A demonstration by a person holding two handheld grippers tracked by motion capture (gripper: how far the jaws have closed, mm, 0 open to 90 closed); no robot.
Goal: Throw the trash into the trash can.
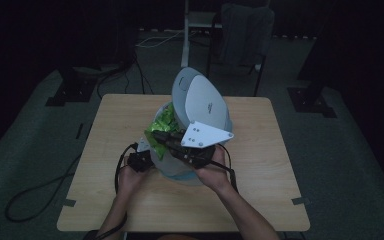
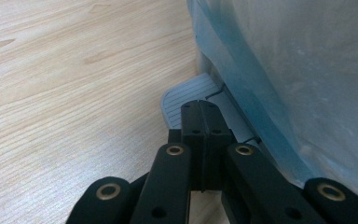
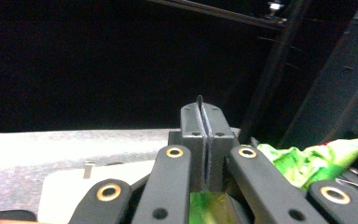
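A small grey pedal bin (image 1: 177, 170) with a pale blue liner (image 2: 279, 70) stands mid-table, its lid (image 1: 200, 100) raised. My left gripper (image 1: 147, 161) is low at the bin's left side. It is shut with nothing between the jaws, and its tip (image 2: 200, 105) rests on the ribbed grey pedal (image 2: 179, 100). My right gripper (image 1: 157, 136), with its grey plate on top, reaches leftward over the bin's mouth. It (image 3: 204, 112) is shut on a thin edge of a crumpled green wrapper (image 3: 307, 161), which bunches up at the bin's opening (image 1: 164, 122).
The light wooden table (image 1: 265, 170) has bare surface on both sides of the bin. A chair (image 1: 245, 35) and a white post (image 1: 185, 35) stand behind the table. Cables (image 1: 35, 190) loop on the dark floor at the left.
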